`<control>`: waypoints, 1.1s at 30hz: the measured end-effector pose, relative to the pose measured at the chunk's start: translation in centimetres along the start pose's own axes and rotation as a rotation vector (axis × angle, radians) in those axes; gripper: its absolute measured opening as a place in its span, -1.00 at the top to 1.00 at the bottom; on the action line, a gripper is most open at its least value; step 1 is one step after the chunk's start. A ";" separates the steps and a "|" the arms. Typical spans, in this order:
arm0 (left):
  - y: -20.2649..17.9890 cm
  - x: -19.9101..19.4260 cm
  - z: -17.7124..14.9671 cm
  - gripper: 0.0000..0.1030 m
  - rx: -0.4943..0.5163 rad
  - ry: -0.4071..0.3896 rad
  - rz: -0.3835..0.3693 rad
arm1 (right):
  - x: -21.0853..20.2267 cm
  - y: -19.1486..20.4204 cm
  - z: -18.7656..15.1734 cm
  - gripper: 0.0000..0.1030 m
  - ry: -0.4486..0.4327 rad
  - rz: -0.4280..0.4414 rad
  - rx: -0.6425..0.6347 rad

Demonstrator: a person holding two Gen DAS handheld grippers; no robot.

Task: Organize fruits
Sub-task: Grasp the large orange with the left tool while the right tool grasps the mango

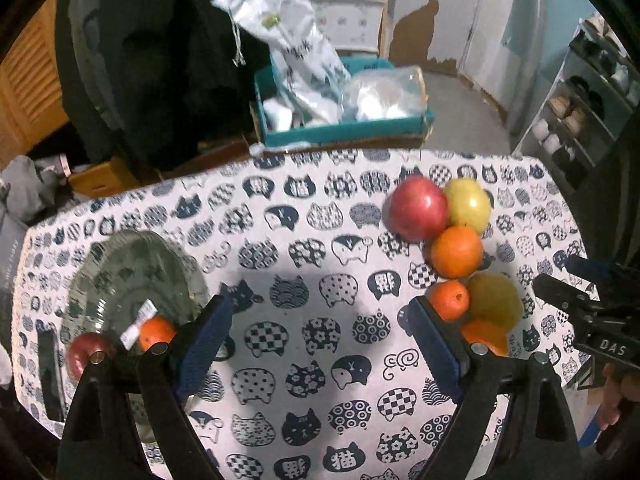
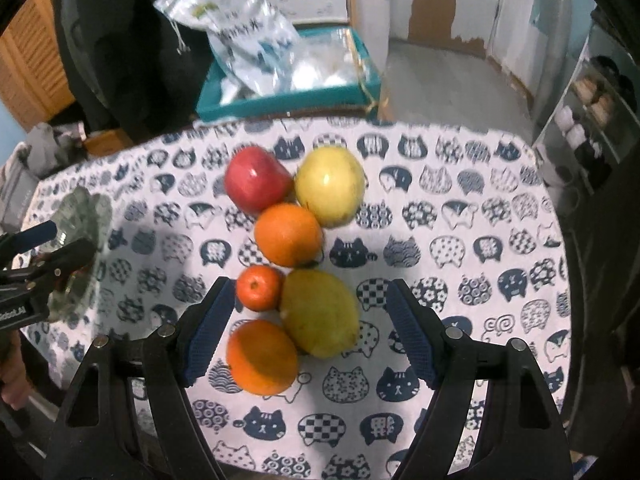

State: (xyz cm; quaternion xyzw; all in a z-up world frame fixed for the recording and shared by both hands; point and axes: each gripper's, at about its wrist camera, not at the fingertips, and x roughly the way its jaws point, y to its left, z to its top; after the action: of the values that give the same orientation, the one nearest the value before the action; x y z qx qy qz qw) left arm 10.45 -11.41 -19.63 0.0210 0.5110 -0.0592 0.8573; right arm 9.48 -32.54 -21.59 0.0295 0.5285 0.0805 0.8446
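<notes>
A cluster of fruit lies on the cat-print tablecloth: a red apple, a yellow apple, an orange, a small tangerine, a green-yellow mango and another orange. My right gripper is open, its jaws standing either side of the mango and near orange, just above them. A clear glass plate at the left holds an orange and a red apple. My left gripper is open and empty over the cloth beside the plate.
A teal box with plastic bags stands beyond the table's far edge. A shelf rack is at the right. A dark phone-like object lies left of the plate. The fruit cluster also shows in the left wrist view.
</notes>
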 end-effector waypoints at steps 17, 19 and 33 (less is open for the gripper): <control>-1.5 5.8 -1.7 -0.76 0.010 0.139 -0.024 | 8.1 -1.7 -1.5 -0.38 0.182 0.064 0.036; -1.7 5.9 -1.7 -0.76 0.015 0.139 -0.027 | 8.5 -1.9 -1.6 -0.36 0.188 0.081 0.055; -4.9 5.7 -1.9 -0.76 0.052 0.148 -0.104 | 7.3 -3.3 -1.9 -0.31 0.142 0.013 0.113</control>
State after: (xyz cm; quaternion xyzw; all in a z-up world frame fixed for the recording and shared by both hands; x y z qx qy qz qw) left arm 10.90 -16.50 -25.41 0.0208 0.5717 -0.1153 0.8121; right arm 11.28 -34.65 -29.36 0.0748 0.5905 0.0582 0.8015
